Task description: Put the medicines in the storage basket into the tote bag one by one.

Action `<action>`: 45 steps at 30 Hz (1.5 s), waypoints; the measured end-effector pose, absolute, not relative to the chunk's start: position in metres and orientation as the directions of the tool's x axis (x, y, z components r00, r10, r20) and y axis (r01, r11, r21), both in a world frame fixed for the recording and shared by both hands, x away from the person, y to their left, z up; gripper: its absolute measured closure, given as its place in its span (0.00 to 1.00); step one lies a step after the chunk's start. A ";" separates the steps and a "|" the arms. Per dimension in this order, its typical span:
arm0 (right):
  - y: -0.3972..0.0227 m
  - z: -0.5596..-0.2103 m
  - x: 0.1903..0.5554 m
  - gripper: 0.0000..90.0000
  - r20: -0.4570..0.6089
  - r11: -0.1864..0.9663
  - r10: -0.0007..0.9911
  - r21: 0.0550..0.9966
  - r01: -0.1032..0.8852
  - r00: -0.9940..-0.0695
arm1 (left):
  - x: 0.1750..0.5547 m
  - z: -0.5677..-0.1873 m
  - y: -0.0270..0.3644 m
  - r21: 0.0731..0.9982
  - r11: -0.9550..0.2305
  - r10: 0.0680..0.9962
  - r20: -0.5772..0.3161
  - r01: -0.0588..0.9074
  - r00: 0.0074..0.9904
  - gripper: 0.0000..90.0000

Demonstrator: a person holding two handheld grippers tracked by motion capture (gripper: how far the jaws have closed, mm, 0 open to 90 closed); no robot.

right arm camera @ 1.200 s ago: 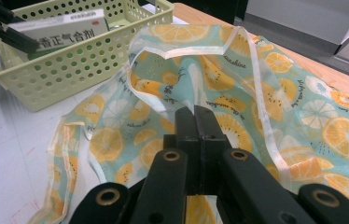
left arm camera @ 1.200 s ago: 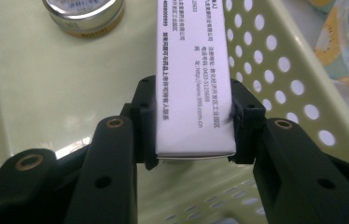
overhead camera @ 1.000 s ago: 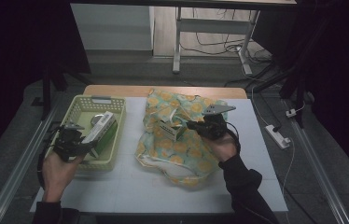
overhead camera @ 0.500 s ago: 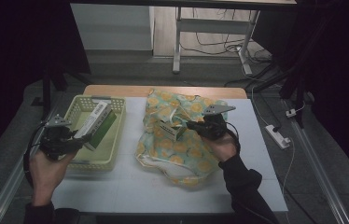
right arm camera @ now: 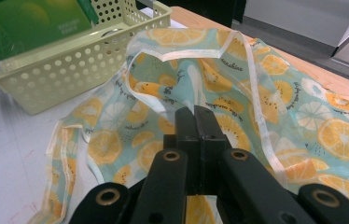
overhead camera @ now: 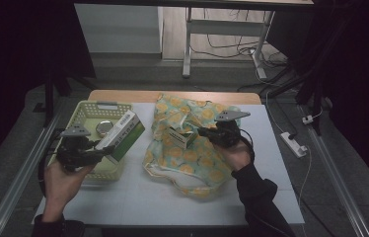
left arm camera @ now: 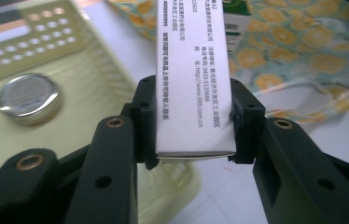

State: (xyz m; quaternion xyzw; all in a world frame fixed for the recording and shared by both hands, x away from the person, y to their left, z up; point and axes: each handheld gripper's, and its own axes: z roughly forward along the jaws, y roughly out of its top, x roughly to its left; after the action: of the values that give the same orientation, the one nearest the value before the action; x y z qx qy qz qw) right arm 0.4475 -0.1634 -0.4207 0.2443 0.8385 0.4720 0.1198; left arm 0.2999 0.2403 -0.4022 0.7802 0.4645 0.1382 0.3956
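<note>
A white and green carton (overhead camera: 123,131) hangs tilted over the right rim of the pale yellow basket (overhead camera: 98,104). My left gripper (overhead camera: 104,150) is shut on its lower end. In the left gripper view the pads clamp the carton's (left arm camera: 193,70) printed white side at the left gripper (left arm camera: 193,126). An orange-print cloth bag (overhead camera: 192,153) lies mid-table with a small box (overhead camera: 180,136) in its mouth. My right gripper (overhead camera: 201,132) is shut on the bag's rim, and in the right gripper view its jaws (right arm camera: 195,114) meet on the fabric (right arm camera: 266,93).
A round metal tin (overhead camera: 104,128) lies in the basket, also seen as the tin (left arm camera: 29,97) in the left gripper view. A power strip (overhead camera: 292,144) lies on the floor off the table's right edge. The white tabletop (overhead camera: 138,197) stretches toward the person.
My left hand has lifted the carton out of the basket and carried it right, toward the bag. The right hand and the bag have stayed put.
</note>
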 end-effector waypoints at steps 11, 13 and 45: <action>-0.163 -0.421 0.447 1.00 0.025 0.437 0.522 0.851 0.292 -0.853 | 0.311 -0.413 0.202 0.710 -0.322 0.766 -0.194 0.627 0.613 0.68; -0.162 -0.421 0.447 1.00 0.023 0.436 0.522 0.852 0.290 -0.853 | 0.313 -0.416 0.196 0.703 -0.335 0.758 -0.194 0.627 0.623 0.68; -0.157 -0.419 0.444 1.00 0.022 0.437 0.512 0.854 0.282 -0.859 | 0.372 -0.456 0.131 0.594 -0.445 0.744 -0.171 0.670 0.646 0.68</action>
State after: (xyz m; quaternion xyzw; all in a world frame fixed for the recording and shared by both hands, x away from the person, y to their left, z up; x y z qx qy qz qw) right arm 0.4436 -0.1572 -0.4187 0.2366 0.8389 0.4750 0.1207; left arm 0.3718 0.1306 -0.4559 0.8482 0.4168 0.0572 0.3219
